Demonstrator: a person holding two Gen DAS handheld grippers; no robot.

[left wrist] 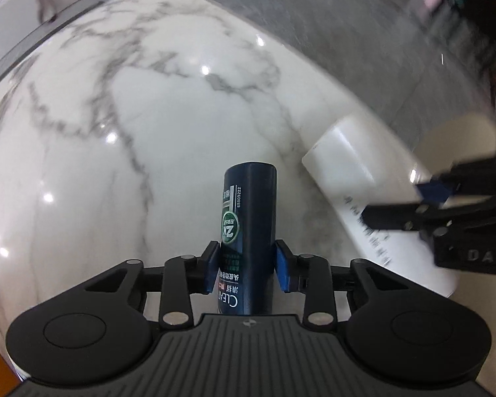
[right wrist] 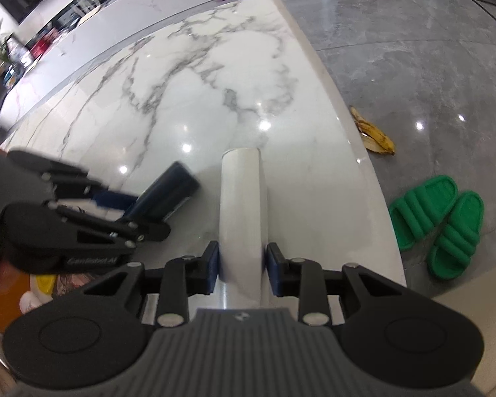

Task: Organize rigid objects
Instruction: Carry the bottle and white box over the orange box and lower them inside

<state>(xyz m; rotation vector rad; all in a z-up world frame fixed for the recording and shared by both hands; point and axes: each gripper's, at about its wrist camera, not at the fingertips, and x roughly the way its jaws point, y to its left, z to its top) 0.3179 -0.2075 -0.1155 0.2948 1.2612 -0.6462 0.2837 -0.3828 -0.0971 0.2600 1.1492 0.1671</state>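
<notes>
While the dark blue bottle (left wrist: 249, 231) is clamped in the left gripper (left wrist: 248, 264), the white bottle (right wrist: 243, 218) is clamped in the right gripper (right wrist: 243, 266), both above the white marble tabletop (right wrist: 215, 106). On the grey floor (right wrist: 413, 66) beside it, green slippers (right wrist: 439, 225) and a banana peel (right wrist: 373, 132) are seen.

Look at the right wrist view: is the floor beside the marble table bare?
No: a banana peel and a pair of green slippers lie on the grey floor beside the marble table.
</notes>
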